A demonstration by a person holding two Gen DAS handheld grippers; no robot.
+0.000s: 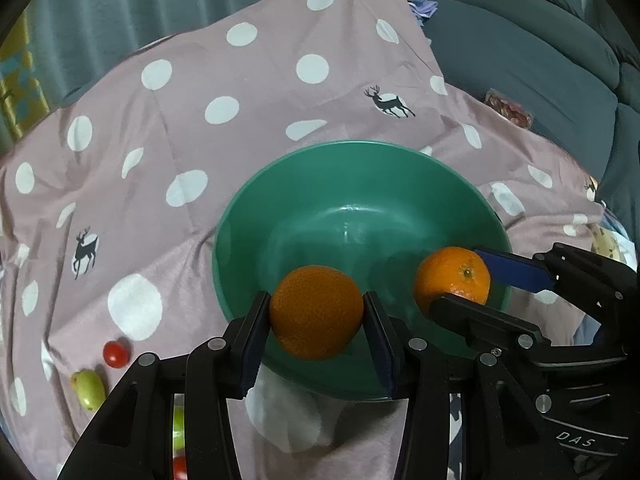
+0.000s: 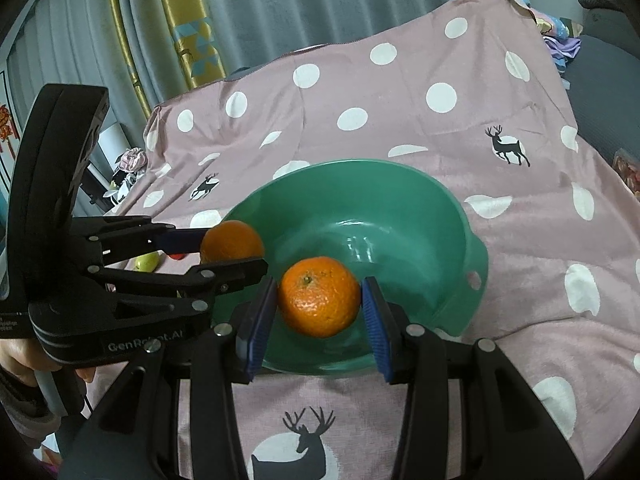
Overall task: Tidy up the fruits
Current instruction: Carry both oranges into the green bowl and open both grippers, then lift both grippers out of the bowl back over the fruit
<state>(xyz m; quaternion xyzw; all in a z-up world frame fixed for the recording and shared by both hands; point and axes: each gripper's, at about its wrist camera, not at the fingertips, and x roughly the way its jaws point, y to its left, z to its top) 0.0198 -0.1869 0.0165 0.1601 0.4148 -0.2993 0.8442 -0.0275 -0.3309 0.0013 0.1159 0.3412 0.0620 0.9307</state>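
Left orange [image 1: 316,312]: clamped in my left claw [image 1: 316,316], poised over the near rim of the green bowl [image 1: 352,168].
Right orange [image 2: 319,297]: gripped in my right claw [image 2: 319,312], above the bowl's near side, stem scar up.
Both claws: side by side, each clenched on 1 orange.
Bowl: sits on a pink spotted deer-print cloth [image 1: 180,120].
Left of bowl: 1 cherry tomato [image 1: 116,353], 1 small green fruit [image 1: 89,389] lying on the cloth.

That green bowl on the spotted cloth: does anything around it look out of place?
A little. The bowl is empty while a cherry tomato and a small green fruit lie loose on the cloth beside it.
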